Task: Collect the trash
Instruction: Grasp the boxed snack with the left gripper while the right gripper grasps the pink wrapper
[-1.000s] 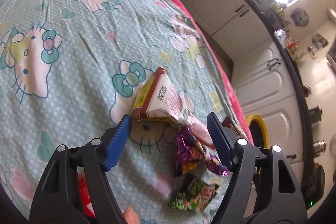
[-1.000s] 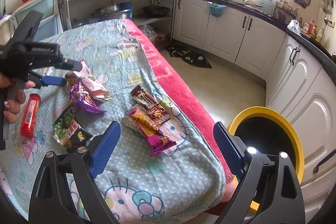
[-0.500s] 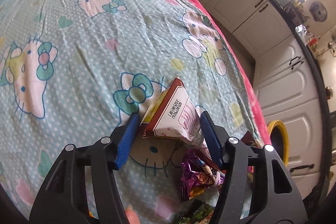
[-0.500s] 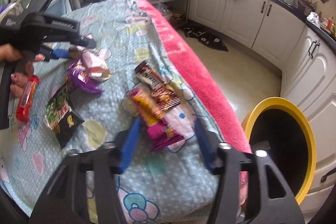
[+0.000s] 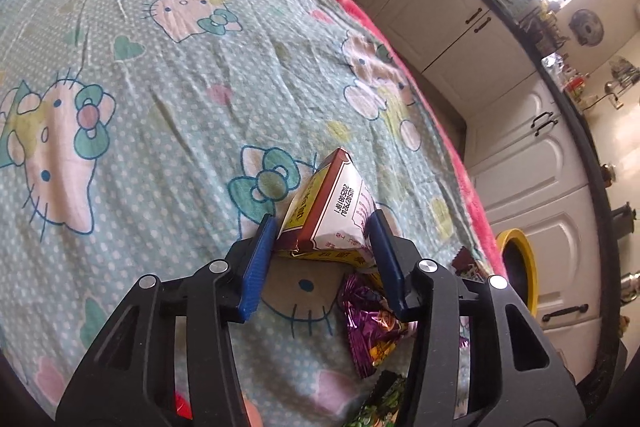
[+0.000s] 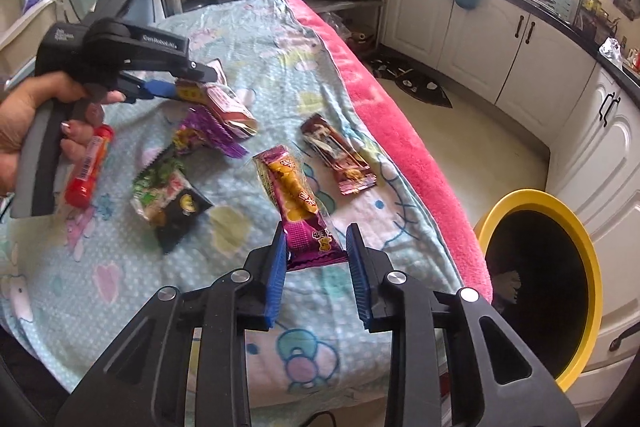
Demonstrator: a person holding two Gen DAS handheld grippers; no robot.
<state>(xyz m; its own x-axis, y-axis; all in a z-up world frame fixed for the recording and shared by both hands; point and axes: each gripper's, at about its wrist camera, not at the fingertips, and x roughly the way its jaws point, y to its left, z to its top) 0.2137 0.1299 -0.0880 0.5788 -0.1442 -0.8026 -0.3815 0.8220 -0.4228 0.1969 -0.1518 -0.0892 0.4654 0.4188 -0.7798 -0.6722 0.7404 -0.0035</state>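
Item: small carton (image 5: 334, 211), lying on the cloth-covered counter (image 5: 168, 75), between the pads of the left tongs (image 5: 322, 259); jaws have just been closing and bracket it snugly. Item: purple snack packet (image 6: 300, 211), near end between the right tongs (image 6: 316, 267), jaws likewise just closing, pads at its edges. Advice: confirm firm contact before lifting; carry to the yellow-rimmed bin (image 6: 576, 267) beside the counter.

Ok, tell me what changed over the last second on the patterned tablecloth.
Both grippers' jaws have just been closing. The left gripper closed on the crumpled white-and-brown carton; the right gripper moved in and closed on the near end of the purple-and-yellow snack wrapper. Unchanged: the brown bar wrapper, green-and-black packet, red tube and yellow-rimmed bin.
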